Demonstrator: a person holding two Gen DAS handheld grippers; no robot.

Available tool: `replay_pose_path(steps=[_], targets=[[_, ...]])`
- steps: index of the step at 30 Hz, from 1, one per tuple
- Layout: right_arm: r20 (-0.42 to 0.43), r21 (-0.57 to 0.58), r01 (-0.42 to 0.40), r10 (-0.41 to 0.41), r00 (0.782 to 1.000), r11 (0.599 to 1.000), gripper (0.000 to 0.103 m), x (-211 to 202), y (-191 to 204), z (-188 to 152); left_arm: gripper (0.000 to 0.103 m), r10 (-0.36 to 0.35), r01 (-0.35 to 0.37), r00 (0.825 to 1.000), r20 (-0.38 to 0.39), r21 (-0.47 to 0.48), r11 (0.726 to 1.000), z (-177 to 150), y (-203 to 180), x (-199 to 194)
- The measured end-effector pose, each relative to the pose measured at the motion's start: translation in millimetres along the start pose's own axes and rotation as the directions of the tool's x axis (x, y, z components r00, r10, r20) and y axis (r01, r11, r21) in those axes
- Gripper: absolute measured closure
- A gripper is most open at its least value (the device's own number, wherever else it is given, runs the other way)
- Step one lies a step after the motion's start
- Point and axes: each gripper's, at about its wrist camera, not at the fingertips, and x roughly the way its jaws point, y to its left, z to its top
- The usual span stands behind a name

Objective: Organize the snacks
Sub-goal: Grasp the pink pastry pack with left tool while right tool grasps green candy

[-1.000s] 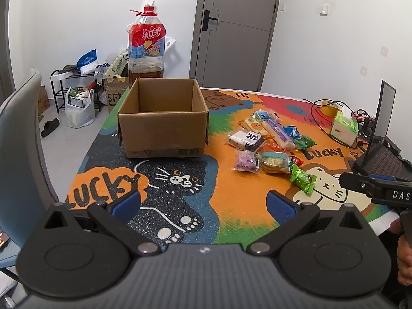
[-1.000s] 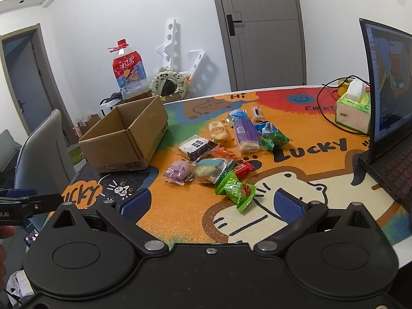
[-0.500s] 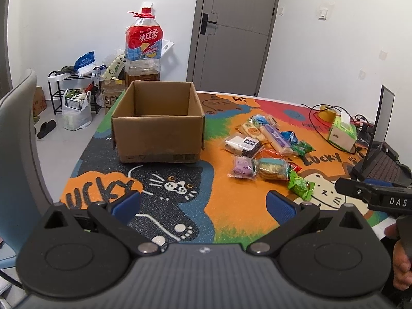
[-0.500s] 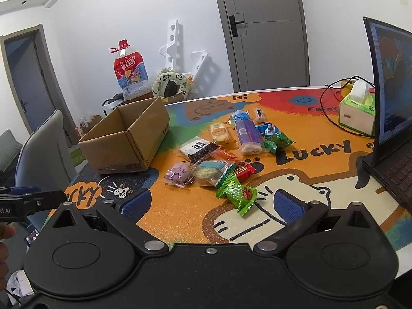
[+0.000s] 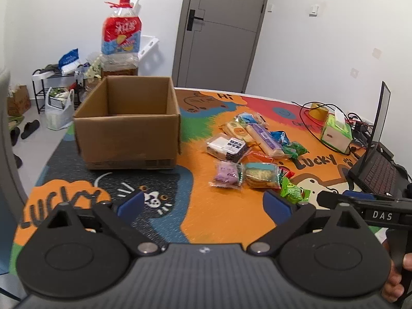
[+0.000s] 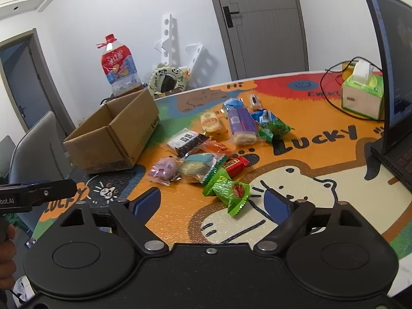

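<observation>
**Now: both grippers closing over the snack pile, nothing between the jaws**

Snacks lie scattered mid-worktop on the bright cartoon mat, just right of the open cardboard box, which sits upright with its mouth up and apart from them. Nearest the right gripper is a green wrapped packet, flat, its long axis running diagonally from upper left to lower right in the right wrist view. Beyond it lie a red bar, a teal cracker pack and a purple packet; further back, a long purple roll points away from the camera, beside a black-and-white pack.

Right gripper: jaws wide but closing, blue pads clear of the green packet, holding nothing. Left gripper: also wide, closing slightly, hovering above bare mat near the box, empty. A laptop and tissue box sit at the right edge.
</observation>
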Motion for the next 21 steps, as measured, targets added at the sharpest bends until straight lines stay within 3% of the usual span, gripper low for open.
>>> replay_pose_path(steps=[9, 13, 21], targets=[[-0.033, 0.014, 0.000, 0.000, 0.999, 1.000, 0.026, 25, -10, 3, 0.020, -0.040, 0.040, 0.999, -0.029, -0.007, 0.999, 4, -5, 40], [-0.046, 0.015, 0.004, -0.004, 0.999, 1.000, 0.029, 38, -12, 5, 0.032, -0.064, 0.063, 0.997, -0.052, -0.031, 0.998, 7, -5, 59], [-0.088, 0.014, 0.017, -0.015, 0.996, 1.000, 0.033, 62, -15, 5, 0.039, -0.081, 0.079, 0.994, -0.078, -0.034, 0.996, 11, -9, 94]])
